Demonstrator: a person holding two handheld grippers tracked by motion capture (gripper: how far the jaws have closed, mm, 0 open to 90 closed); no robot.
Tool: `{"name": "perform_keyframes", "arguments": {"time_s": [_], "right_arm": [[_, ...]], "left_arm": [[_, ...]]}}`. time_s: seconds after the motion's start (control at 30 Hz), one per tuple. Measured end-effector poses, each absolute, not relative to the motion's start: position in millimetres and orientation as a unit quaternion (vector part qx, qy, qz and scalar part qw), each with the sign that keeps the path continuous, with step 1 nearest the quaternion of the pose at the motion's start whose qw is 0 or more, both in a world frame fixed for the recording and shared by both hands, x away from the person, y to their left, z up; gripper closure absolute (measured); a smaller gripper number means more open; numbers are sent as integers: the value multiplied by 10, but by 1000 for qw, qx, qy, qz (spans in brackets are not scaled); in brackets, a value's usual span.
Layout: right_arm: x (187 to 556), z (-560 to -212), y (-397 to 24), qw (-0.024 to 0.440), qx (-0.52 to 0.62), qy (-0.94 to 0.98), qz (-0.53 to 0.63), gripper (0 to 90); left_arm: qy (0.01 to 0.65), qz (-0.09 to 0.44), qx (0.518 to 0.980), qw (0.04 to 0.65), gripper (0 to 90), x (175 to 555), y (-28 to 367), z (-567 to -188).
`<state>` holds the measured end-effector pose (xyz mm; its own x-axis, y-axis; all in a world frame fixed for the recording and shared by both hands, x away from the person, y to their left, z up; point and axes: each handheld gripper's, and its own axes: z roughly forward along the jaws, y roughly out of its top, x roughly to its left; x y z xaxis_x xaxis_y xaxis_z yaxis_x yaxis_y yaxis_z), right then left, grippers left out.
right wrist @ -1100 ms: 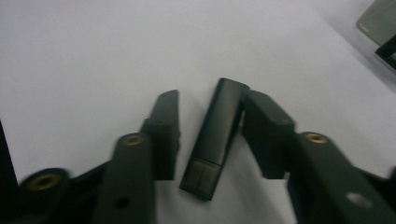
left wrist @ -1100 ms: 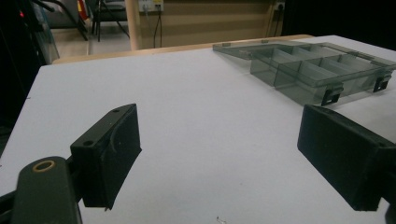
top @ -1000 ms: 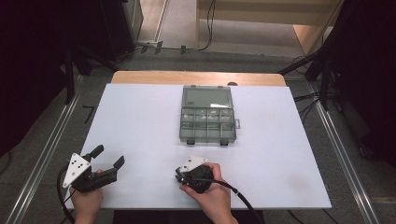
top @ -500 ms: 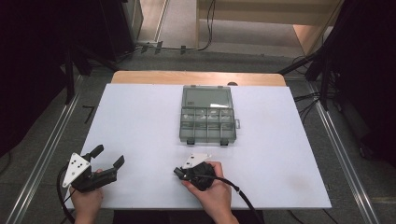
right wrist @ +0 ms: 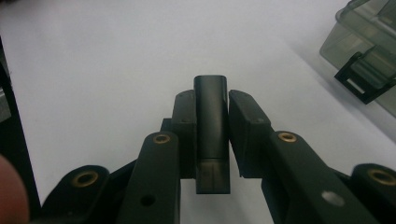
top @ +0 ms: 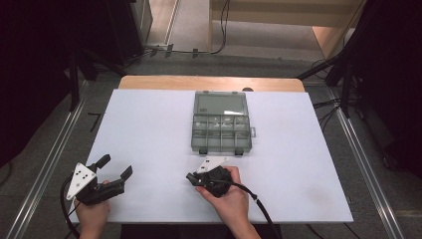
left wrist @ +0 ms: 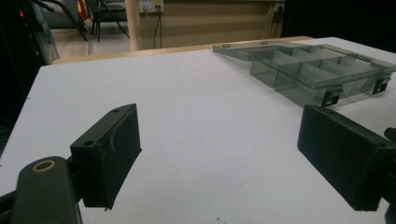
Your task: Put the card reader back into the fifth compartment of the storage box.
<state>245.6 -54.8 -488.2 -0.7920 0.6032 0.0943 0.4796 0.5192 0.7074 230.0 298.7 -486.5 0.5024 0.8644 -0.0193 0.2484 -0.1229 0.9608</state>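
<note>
A smoky transparent compartment case (top: pixel 221 127) lies open on the white tabletop (top: pixel 149 129), lid flat at the far side. It also shows in the left gripper view (left wrist: pixel 317 70), and its latch corner in the right gripper view (right wrist: pixel 369 46). My right gripper (top: pixel 191 177) sits just in front of the case, pointing left. Its jaws are shut on a small black rectangular stick (right wrist: pixel 211 116) that stands up between the pads (right wrist: pixel 187 121). My left gripper (top: pixel 116 166) rests at the near left with its jaws wide open (left wrist: pixel 219 121) and nothing between them.
A wooden table edge (top: pixel 209 82) runs behind the white top. Metal rails (top: pixel 368 164) flank both sides, with cables (top: pixel 328 104) on the floor to the right. Bare white surface lies between the two grippers and left of the case.
The right hand has shifted only very slightly near the case front. The left gripper has stayed where it was.
</note>
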Motion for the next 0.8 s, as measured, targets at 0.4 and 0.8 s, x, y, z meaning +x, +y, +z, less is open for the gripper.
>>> {"name": "perform_keyframes", "arguments": {"time_s": [0.4, 0.8], "right_arm": [[2592, -4774, -621, 80, 318, 861, 388, 710], [2769, -4676, -728, 76, 333, 854, 393, 710]], "left_arm": [[403, 293, 689, 526, 136, 2299, 2991, -4865], [403, 293, 689, 526, 136, 2301, 2992, -4864]]}}
